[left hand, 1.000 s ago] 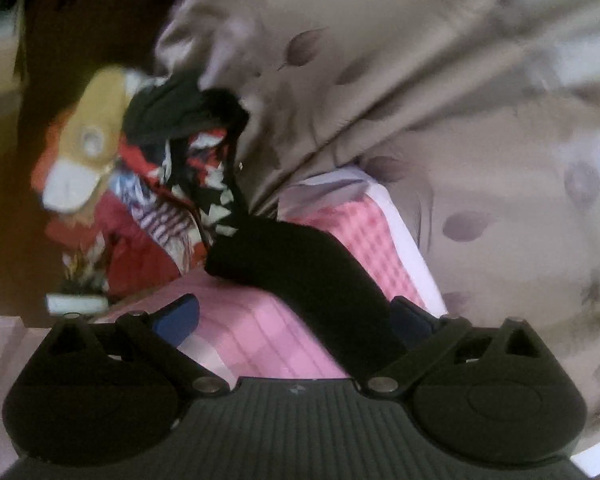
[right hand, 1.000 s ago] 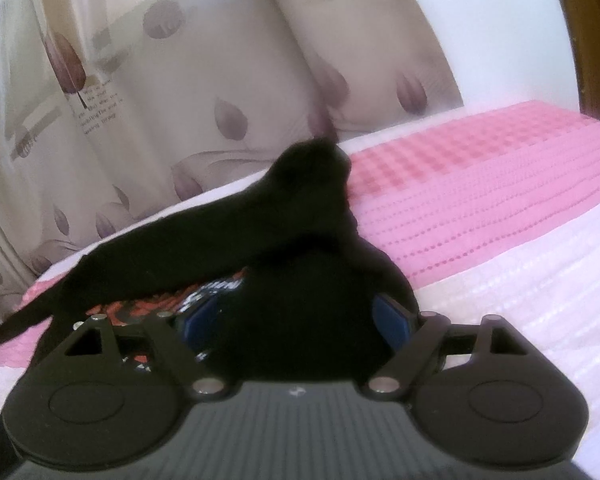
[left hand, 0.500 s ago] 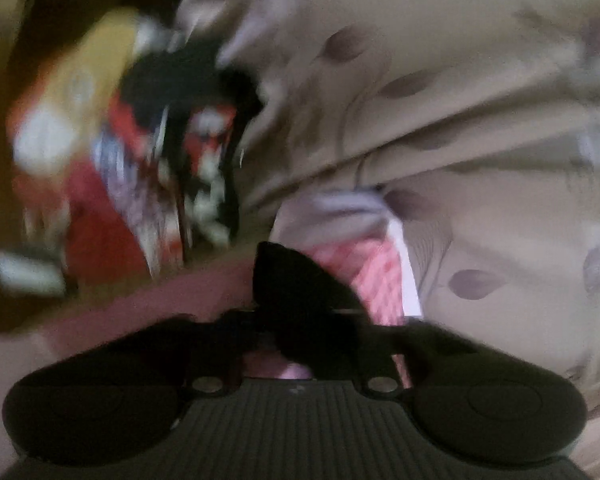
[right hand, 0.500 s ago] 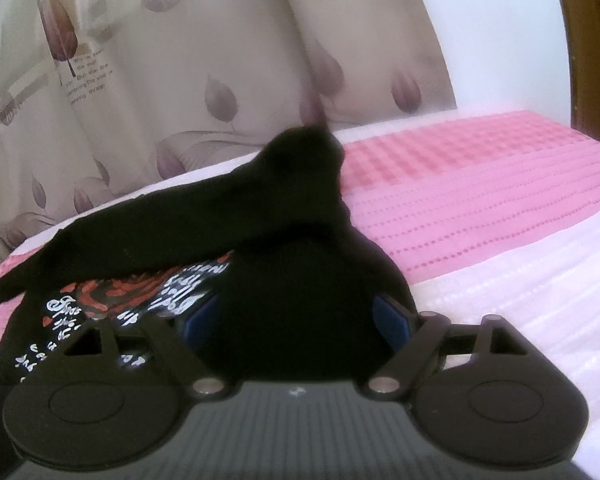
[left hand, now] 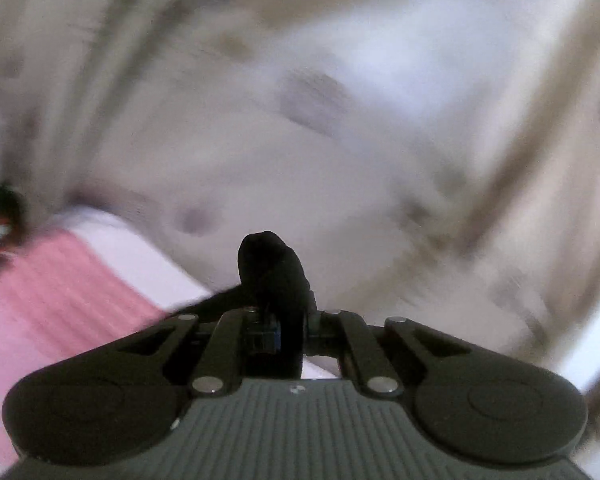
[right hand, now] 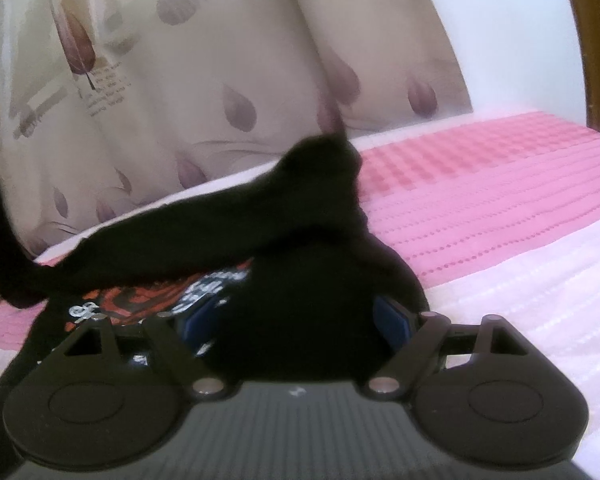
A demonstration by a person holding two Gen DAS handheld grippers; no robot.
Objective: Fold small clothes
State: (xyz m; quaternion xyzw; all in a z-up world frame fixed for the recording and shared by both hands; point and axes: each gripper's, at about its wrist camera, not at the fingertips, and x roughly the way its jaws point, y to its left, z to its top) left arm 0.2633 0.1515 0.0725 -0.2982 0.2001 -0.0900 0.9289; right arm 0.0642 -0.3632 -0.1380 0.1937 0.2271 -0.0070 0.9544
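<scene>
Two grippers: both in view, each with black cloth between its fingers.
Left gripper [left hand: 288, 320]: jaws drawn close together, pinching a bunched tuft of the black garment [left hand: 270, 268]; the tuft sticks up just past the fingertips.
Left view quality: heavily blurred; little beyond the gripper can be made out sharply.
Right gripper [right hand: 300, 320]: jaws set wide, a thick mass of the black garment [right hand: 300, 320] filling the gap between the blue pads [right hand: 392, 316]; whether the pads press it cannot be told.
Garment, right view: lifted into a peak ahead of the fingers; one long arm of fabric stretches away to the left, held off the bed.
Print [right hand: 148, 296]: red and white lettering on the black cloth, showing below the stretched part, left of the gripper.
Bedspread [right hand: 480, 184]: pink, textured in checks and rows, with a paler band [right hand: 540, 280] nearer the right gripper; the garment's lower part lies on it.
Curtain [right hand: 220, 80]: beige with purple leaf shapes, hanging behind the bed.
Wall [right hand: 500, 40]: white, right of the curtain.
</scene>
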